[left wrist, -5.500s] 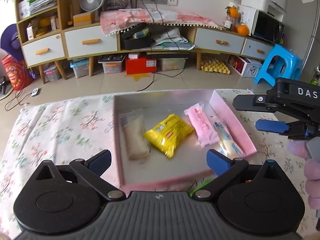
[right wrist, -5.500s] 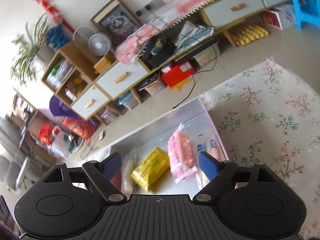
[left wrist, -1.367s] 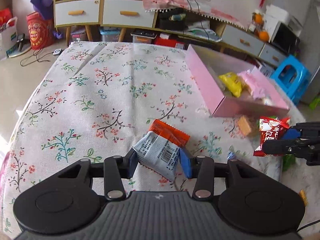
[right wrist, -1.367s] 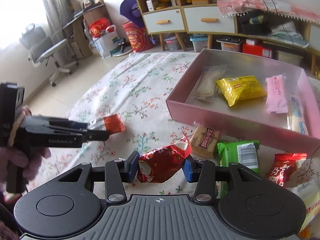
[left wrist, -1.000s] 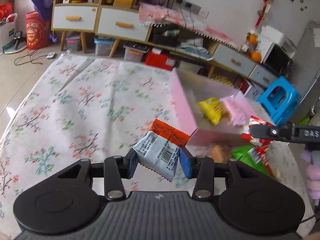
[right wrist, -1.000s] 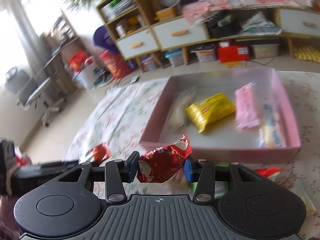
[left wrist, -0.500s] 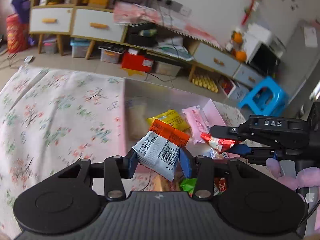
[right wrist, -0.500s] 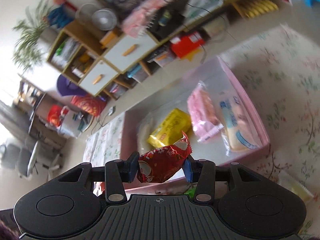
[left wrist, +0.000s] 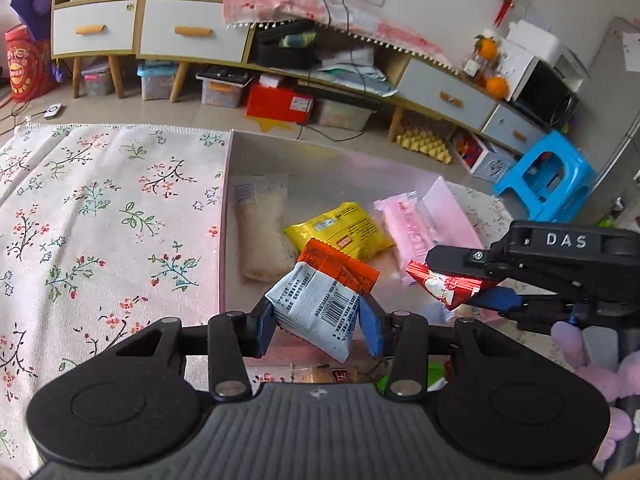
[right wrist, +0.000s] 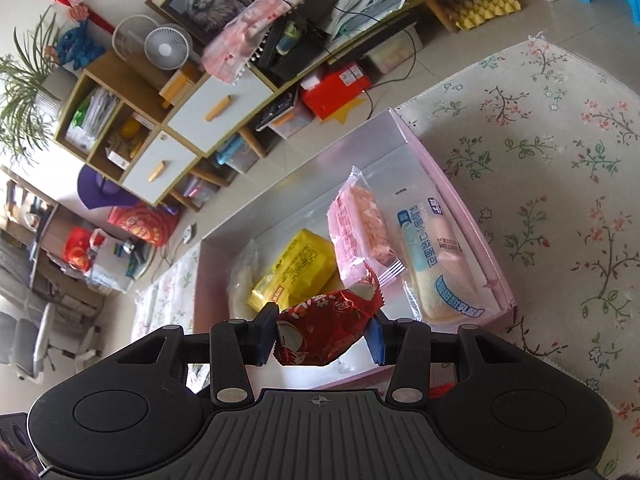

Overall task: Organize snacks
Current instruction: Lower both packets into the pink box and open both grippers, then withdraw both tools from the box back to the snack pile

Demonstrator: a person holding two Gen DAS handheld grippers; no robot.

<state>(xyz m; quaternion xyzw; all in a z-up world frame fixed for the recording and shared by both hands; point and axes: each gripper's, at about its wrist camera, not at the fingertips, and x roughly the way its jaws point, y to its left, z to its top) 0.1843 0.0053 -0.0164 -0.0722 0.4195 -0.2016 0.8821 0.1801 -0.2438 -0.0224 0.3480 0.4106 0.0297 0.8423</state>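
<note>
My left gripper (left wrist: 318,326) is shut on an orange and white snack packet (left wrist: 326,296), held above the near edge of the pink box (left wrist: 222,216). My right gripper (right wrist: 320,338) is shut on a red snack packet (right wrist: 326,330), also over the box's near side; it shows in the left wrist view (left wrist: 448,286) at the right. Inside the box lie a beige bread packet (left wrist: 262,236), a yellow packet (left wrist: 344,230), a pink packet (left wrist: 404,224) and a long blue and white bread packet (right wrist: 436,256).
The box (right wrist: 452,192) sits on a floral tablecloth (left wrist: 100,216). More snacks (left wrist: 332,376) lie on the cloth under my left gripper, mostly hidden. Past the table's far edge are the floor, a low cabinet (left wrist: 192,36) and a blue stool (left wrist: 548,176).
Both grippers have carried their packets from the near table side to above the box. Half a second ago they were slightly further back; the box now looms closer in both views.
</note>
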